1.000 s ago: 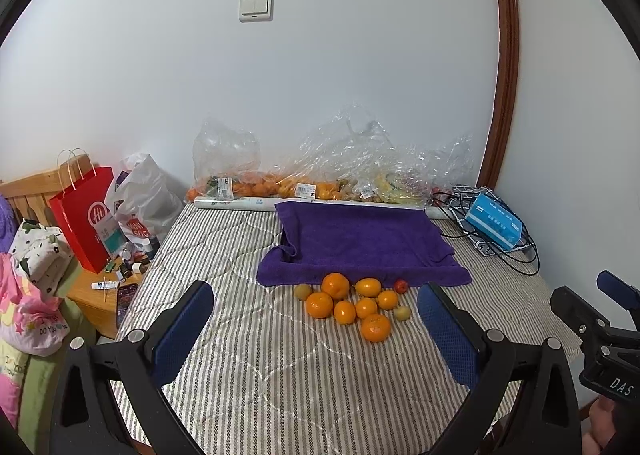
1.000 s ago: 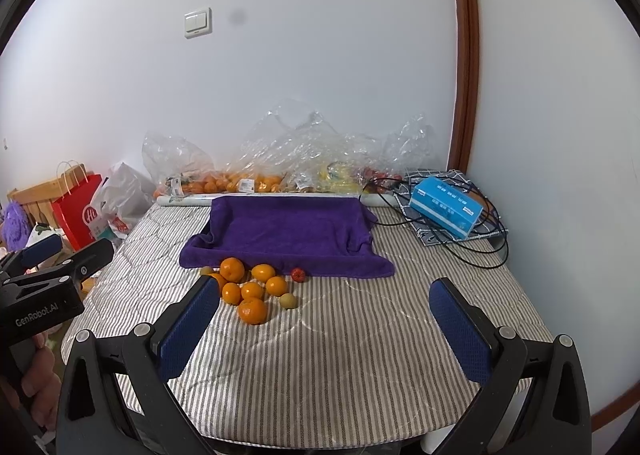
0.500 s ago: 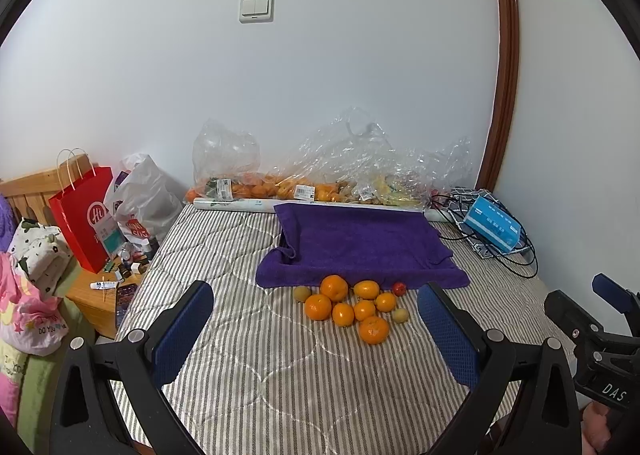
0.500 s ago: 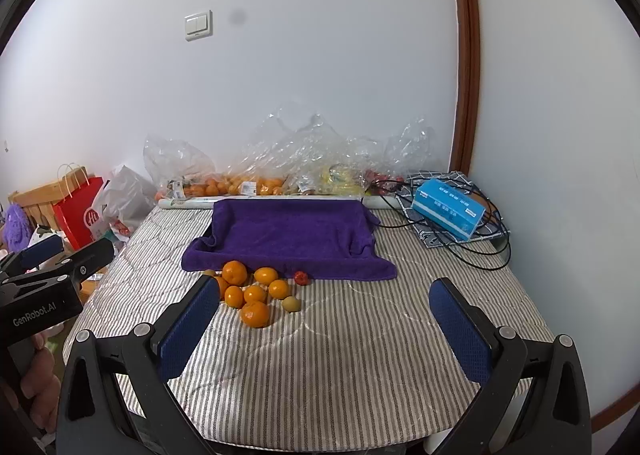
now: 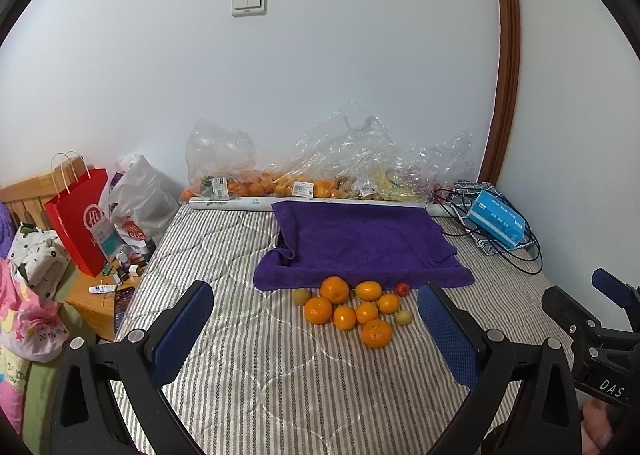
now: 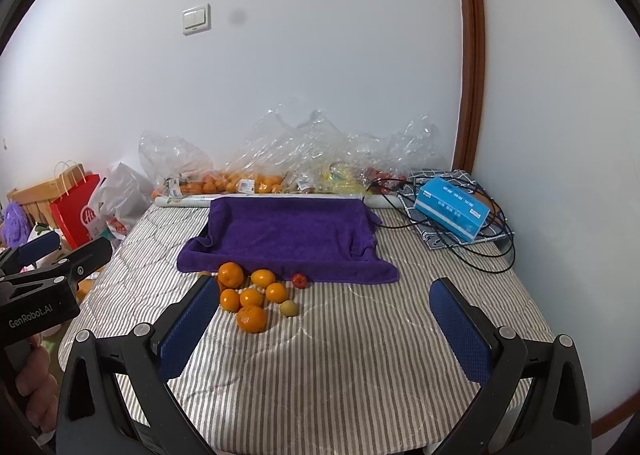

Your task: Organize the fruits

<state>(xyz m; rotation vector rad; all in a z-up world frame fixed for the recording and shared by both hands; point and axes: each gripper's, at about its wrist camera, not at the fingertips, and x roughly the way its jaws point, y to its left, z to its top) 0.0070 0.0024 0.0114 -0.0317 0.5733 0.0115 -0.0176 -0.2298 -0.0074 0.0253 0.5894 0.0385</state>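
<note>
Both tongs, left (image 5: 316,329) and right (image 6: 322,327), gape wide, holding nothing. The fruit cluster (image 5: 352,309) lies on the striped bed (image 6: 360,355), touching the purple towel's (image 5: 360,243) front edge. In the right view a finger (image 6: 188,327) hides its left side. Clear bags' (image 5: 340,159) labels are unreadable. Only the right view shows "GenRobot.AI".

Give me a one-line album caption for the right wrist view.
Open right gripper poised over a striped mattress, loose oranges piled before a purple towel.
</note>
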